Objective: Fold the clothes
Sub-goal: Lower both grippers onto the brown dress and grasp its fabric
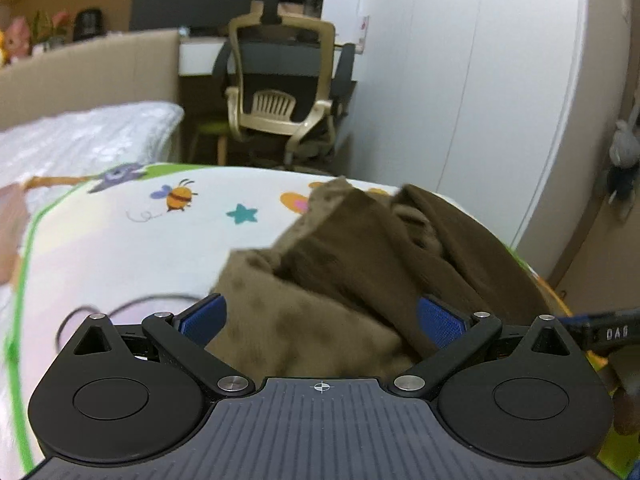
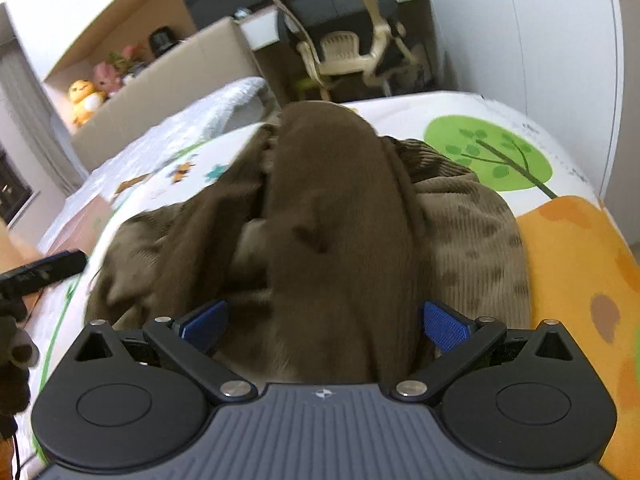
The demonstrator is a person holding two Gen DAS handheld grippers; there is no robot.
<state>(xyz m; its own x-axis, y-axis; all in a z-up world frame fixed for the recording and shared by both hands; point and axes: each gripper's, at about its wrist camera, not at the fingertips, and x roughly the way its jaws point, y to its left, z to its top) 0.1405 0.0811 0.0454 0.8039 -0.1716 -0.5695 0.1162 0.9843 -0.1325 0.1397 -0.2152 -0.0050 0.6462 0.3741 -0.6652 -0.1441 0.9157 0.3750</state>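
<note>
Left wrist: cartoon-print bedspread (image 1: 120,240), office chair (image 1: 280,92) beyond.

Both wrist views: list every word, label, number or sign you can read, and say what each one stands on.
"DAS": white letters on the dark bar at the right edge of the left wrist view.
Crosshair mark, no letters: on the left gripper body.
Compass-like mark, no letters: on the right gripper body.
Paper on the white cabinet: too blurred to read.
Bedsheet: cartoon pictures only, no words.
</note>
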